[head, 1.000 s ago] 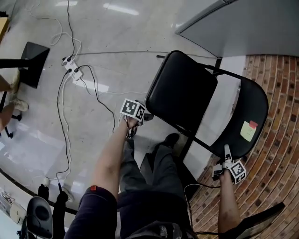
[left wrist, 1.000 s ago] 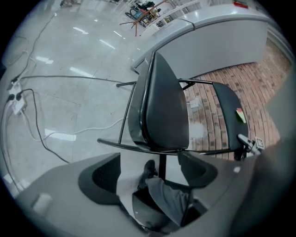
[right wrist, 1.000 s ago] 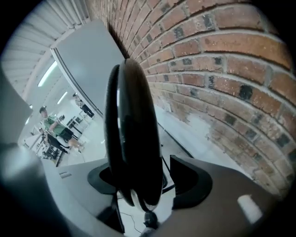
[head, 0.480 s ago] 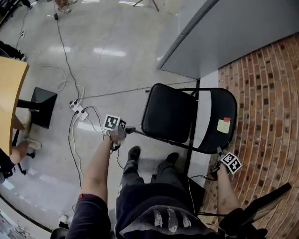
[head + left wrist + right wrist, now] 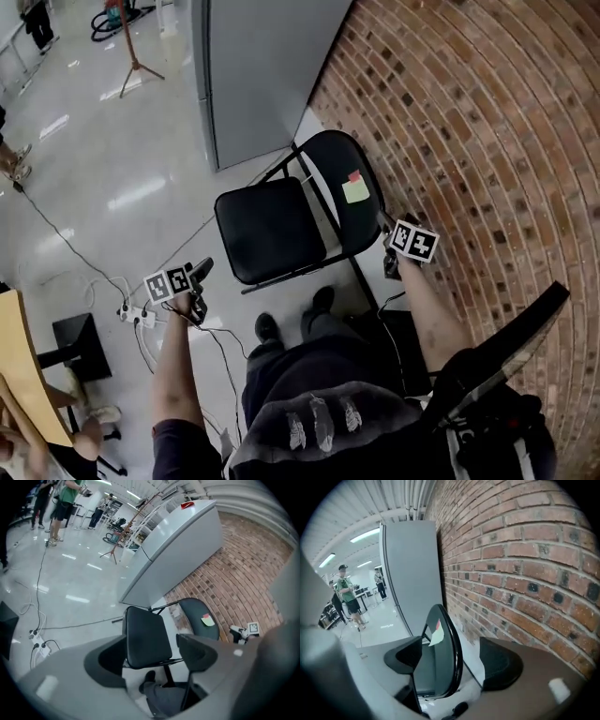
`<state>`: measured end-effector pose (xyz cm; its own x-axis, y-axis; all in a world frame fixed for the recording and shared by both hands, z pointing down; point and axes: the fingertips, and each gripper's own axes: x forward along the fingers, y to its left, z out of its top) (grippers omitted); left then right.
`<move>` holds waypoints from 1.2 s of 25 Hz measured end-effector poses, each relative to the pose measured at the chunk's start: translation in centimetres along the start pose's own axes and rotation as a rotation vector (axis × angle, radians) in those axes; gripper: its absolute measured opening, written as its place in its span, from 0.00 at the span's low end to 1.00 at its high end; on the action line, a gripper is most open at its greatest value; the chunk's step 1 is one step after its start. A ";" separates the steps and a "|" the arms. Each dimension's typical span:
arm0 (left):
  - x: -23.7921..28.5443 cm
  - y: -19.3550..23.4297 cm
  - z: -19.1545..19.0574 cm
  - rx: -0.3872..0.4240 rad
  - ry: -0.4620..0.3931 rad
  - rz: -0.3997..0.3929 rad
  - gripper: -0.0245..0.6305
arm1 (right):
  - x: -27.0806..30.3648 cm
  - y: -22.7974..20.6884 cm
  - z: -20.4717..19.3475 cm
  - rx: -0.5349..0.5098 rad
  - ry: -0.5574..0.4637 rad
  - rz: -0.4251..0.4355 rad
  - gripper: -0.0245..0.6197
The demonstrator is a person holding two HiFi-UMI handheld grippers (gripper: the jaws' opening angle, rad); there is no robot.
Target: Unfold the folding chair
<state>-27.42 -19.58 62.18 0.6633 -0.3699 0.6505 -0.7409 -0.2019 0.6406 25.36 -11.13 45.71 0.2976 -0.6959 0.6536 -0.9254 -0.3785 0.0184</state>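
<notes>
The black folding chair stands opened out on the floor, seat level, with a yellow sticky note on its backrest. My left gripper hangs left of the seat's front corner, apart from it. Its jaws have just been closing a little with nothing between them, and the seat shows far beyond them. My right gripper is open beside the backrest's right rim. Its jaws have just opened, and the pads do not press on the rim.
A brick wall runs behind and right of the chair, with a grey cabinet beside it. Cables and a power strip lie on the floor at the left. A wooden table corner is at lower left. My shoes stand before the chair.
Both grippers have come off the chair and risen. The left one left the seat's front edge and drifted left; the right one climbed along the backrest's rim. The chair looks smaller and farther below.
</notes>
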 end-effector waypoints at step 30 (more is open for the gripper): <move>-14.5 -13.3 0.8 -0.075 -0.483 0.109 0.04 | -11.6 33.7 0.7 -0.271 0.034 1.380 0.04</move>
<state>-27.25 -12.26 43.87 0.4448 -0.7667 0.4630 -0.7814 -0.0797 0.6189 -9.10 -16.28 38.22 -0.8768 -0.3891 0.2824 -0.4807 0.7182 -0.5031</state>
